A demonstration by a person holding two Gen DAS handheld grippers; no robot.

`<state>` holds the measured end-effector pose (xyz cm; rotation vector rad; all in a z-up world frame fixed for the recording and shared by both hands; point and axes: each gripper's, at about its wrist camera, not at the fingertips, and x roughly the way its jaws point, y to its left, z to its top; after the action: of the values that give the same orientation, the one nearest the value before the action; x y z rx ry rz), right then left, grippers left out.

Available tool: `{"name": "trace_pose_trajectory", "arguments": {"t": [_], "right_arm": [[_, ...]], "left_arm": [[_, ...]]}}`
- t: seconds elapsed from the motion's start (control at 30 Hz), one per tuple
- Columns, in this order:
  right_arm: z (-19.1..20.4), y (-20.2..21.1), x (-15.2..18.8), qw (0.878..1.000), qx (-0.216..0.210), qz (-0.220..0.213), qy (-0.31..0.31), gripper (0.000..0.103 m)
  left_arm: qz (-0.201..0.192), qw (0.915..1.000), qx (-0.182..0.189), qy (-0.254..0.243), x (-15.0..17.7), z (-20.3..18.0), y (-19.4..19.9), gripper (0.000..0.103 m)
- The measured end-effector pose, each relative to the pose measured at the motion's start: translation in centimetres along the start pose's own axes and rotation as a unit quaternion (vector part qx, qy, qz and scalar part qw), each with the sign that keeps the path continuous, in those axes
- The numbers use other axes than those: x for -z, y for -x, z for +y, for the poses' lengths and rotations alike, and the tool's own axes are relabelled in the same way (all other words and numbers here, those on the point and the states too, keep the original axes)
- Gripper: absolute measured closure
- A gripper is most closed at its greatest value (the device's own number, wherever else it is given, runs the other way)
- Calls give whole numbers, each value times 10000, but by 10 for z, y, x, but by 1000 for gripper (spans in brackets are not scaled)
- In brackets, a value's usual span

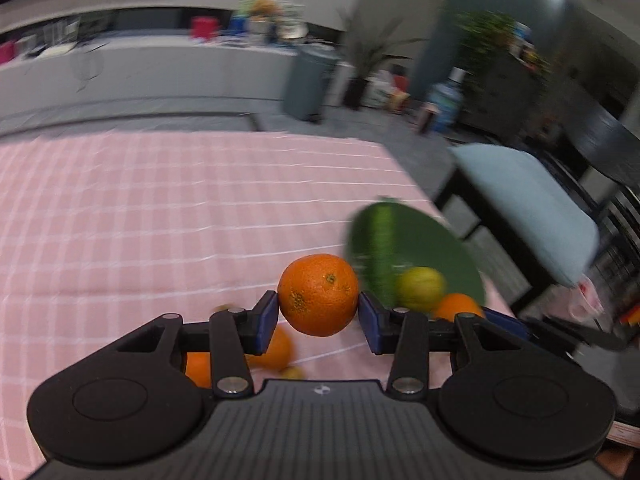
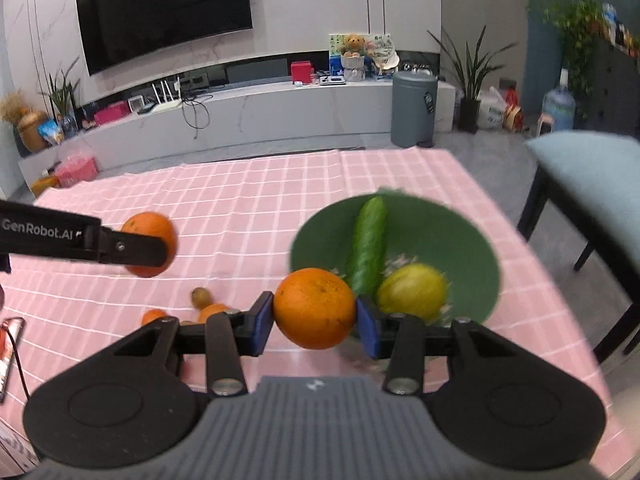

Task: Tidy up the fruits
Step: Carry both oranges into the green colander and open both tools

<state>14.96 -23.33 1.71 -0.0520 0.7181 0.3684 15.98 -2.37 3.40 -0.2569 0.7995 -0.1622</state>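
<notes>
My left gripper (image 1: 318,309) is shut on an orange (image 1: 318,295), held above the pink checked cloth. In the right wrist view the left gripper (image 2: 154,246) hangs at the left with that orange (image 2: 149,227). My right gripper (image 2: 315,322) is shut on a second orange (image 2: 315,308), just in front of the green plate (image 2: 460,248). On the plate lie a cucumber (image 2: 368,248) and a lemon (image 2: 412,290). The left wrist view shows the plate (image 1: 432,240) at the right, with the cucumber (image 1: 380,248) and lemon (image 1: 420,288) blurred.
A kiwi (image 2: 200,296) and two small oranges (image 2: 154,315) (image 2: 212,312) lie on the cloth (image 2: 240,200) to the left of the plate. A chair with a light blue cushion (image 2: 588,168) stands off the table's right edge. A phone (image 2: 8,352) lies at the near left.
</notes>
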Motion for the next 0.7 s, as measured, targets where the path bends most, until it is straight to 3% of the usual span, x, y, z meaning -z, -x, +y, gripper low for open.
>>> {"name": "trace_pose_trajectory", "arguments": {"t": [0.3,0.7], "right_arm": [[-40,-2,-25,9974,274,251,621,62],[-67,-48,-28,9892,218,1073,977,62]], "left_arm": [[546,9967,390,-463,-15,-65,-44,54],[1405,9862,505,-719,-15,-86,-99,54]]}}
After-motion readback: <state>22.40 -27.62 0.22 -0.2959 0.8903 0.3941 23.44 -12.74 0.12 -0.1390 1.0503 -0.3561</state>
